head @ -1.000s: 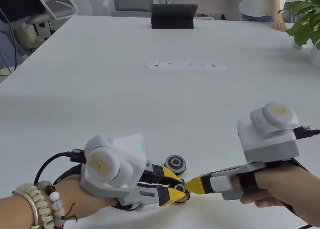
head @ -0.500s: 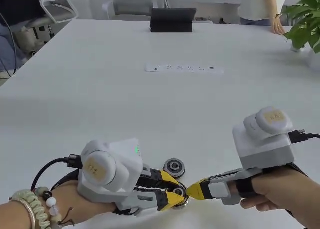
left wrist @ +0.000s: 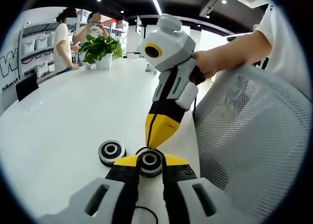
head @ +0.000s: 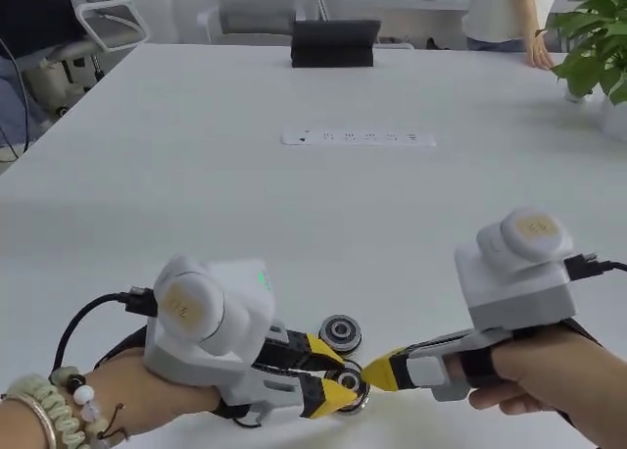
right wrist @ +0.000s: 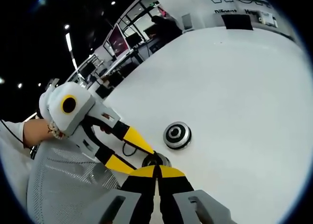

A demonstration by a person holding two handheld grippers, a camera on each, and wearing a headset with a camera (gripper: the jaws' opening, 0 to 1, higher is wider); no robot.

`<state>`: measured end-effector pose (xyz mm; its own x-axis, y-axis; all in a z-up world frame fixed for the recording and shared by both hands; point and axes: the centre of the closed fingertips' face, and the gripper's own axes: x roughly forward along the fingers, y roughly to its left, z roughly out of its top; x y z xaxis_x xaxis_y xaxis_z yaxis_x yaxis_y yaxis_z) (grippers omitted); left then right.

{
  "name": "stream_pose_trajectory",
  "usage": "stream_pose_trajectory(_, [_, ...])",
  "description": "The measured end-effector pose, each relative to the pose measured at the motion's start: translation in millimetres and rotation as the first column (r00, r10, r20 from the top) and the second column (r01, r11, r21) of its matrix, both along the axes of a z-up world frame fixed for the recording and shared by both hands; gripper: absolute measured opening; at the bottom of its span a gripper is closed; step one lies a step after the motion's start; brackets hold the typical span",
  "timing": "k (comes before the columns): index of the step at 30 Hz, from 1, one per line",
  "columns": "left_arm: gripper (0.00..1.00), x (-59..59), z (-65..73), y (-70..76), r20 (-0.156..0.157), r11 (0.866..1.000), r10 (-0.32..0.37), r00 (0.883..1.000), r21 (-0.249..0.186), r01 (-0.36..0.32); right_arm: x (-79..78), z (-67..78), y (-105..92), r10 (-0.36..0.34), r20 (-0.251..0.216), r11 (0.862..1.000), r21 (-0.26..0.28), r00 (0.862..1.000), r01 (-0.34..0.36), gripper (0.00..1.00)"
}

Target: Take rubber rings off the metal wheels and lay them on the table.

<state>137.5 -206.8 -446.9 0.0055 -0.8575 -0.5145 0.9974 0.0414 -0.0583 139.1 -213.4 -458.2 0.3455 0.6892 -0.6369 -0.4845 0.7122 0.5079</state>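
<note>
**Ring removal barely begun: 0 of 2 rubber rings laid on the counter [head: 294, 204]**

The head view looks down on a white counter. At 6 o'clock in that view, the left claw [head: 333, 371] reaches in from 9 o'clock and is clamped on a small metal wheel [head: 350, 383], with 1 jaw on either side of it. The right claw [head: 370, 374] meets the same wheel from 3 o'clock. Its yellow jaws are pressed together and their tips touch the wheel's edge. Whether any rubber is pinched between them is too small to tell.

The other wheel [head: 340, 331] lies flat on the counter just beside the held one, at its 12 o'clock, with neither claw touching it. In the left gripper view it shows a dark band [left wrist: 103, 152] around the hub, probably its ring still in place.

As a judgement of progress, no loose ring lies anywhere on the counter, so nothing is finished. The 1st ring is at most being started. It has yet to come free and be laid down, and then the other wheel needs the same
</note>
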Motion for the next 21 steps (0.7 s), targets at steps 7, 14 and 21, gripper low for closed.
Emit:
stream_pose_trajectory(7, [0.23, 3.0, 11.3, 2.1, 0.025, 1.000, 0.001, 1.000, -0.019, -0.001, -0.5, -2.6, -1.4, 0.003, -0.008, 1.000, -0.009, 1.000, -0.004, 0.00])
stream_pose_trajectory(14, [0.38, 2.2, 22.7, 3.2, 0.076, 0.999, -0.031, 0.997, -0.013, 0.032, -0.6, -2.5, 0.1, 0.009, -0.007, 1.000, -0.007, 1.000, -0.009, 0.00])
stream_pose_trajectory(21, [0.46, -3.7, 45.4, 4.4, 0.106, 0.997, -0.063, 0.992, -0.033, 0.066, -2.8, -5.5, 1.4, 0.016, -0.011, 1.000, -0.010, 1.000, -0.016, 0.00])
